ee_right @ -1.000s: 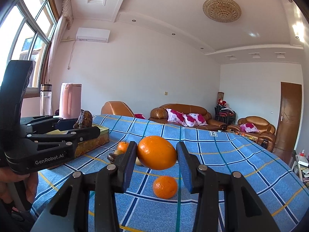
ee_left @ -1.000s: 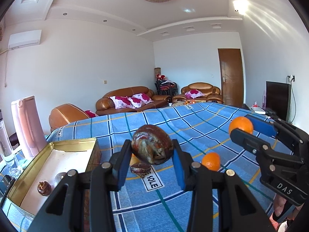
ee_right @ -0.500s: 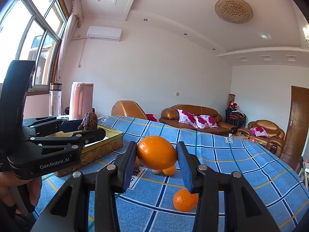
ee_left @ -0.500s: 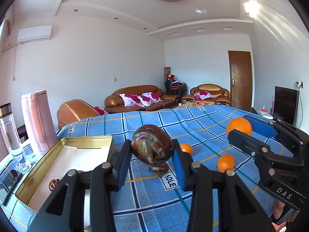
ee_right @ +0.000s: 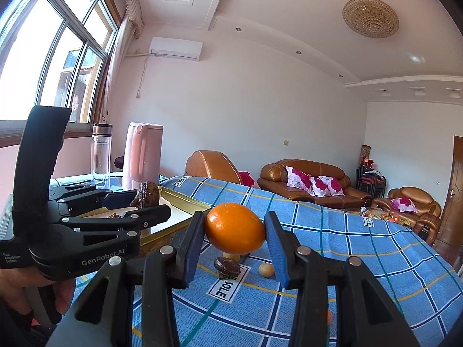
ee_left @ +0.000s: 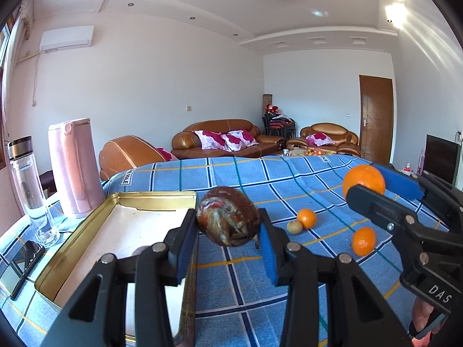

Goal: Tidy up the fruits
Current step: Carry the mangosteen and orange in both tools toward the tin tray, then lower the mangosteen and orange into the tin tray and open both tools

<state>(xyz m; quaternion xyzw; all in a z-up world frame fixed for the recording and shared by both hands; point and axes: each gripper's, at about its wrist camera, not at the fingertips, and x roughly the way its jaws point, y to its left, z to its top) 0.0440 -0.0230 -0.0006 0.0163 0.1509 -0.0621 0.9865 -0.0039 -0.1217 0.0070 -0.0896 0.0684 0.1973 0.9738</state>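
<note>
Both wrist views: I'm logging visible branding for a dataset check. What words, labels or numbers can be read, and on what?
"GenRobot.AI": side of the left gripper body, right wrist view.
"Data Acquisition System": small print on the same body, barely legible.
"DAS": body of the right gripper, left wrist view.
"SOLE": white patches on the blue checked cloth; other patches are partly hidden or cut off.
No numbers are readable.

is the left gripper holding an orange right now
No, the left gripper is shut on a dark brown fruit; the large orange sits in the right gripper.
</note>
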